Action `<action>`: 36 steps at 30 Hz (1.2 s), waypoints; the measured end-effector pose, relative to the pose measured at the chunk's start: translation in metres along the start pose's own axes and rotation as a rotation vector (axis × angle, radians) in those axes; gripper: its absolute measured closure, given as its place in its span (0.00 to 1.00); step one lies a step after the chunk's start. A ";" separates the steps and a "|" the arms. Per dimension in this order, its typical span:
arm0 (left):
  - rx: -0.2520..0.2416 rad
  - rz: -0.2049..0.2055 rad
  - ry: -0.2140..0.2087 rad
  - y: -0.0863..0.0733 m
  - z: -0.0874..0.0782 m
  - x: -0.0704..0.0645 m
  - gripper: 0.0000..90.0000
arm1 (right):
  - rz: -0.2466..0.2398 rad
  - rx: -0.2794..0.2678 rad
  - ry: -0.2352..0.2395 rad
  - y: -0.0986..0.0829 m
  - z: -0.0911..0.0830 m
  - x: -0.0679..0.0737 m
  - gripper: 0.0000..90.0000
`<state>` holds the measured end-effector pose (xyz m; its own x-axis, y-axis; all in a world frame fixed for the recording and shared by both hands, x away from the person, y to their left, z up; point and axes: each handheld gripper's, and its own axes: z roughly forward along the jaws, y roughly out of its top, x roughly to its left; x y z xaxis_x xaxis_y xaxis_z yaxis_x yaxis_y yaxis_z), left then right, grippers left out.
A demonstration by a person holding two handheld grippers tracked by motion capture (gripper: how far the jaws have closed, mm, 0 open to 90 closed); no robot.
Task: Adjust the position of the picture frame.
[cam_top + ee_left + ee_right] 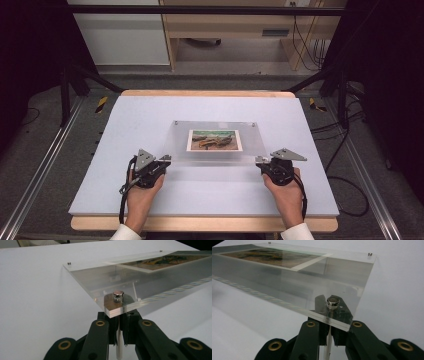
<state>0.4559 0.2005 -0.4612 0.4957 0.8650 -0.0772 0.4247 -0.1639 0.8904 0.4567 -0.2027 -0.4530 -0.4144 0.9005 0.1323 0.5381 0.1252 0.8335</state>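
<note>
Your left claw (164, 161) is clamped on the near-left corner of the clear acrylic frame (216, 129), which hangs raised above the white table (125, 125). Your right claw (261, 162) pinches the near-right corner. Keep both hands level so the photo (214, 140) stays flat and the frame doesn't twist.

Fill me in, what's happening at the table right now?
A person holds a clear acrylic photo frame with both tongs, one at each near corner. The left tongs and right tongs each appear shut on a thin post below a small metal stud at their corner. The frame holds a landscape picture. Its near edge looks raised off the white table. Whether the far edge rests on the table, I can't tell.
</note>
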 end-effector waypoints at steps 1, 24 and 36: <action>0.003 0.000 0.001 0.000 0.000 0.000 0.92 | -0.002 0.002 0.001 0.000 0.000 0.000 0.94; 0.056 0.009 0.006 -0.009 0.005 0.000 0.93 | -0.025 0.068 0.003 -0.010 0.006 0.001 0.93; 0.067 0.004 0.006 -0.012 0.006 -0.001 0.92 | -0.024 0.088 -0.001 -0.012 0.009 0.000 0.93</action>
<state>0.4548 0.1985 -0.4746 0.4927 0.8673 -0.0709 0.4726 -0.1982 0.8587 0.4568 -0.2001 -0.4683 -0.4271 0.8972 0.1123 0.5908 0.1829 0.7858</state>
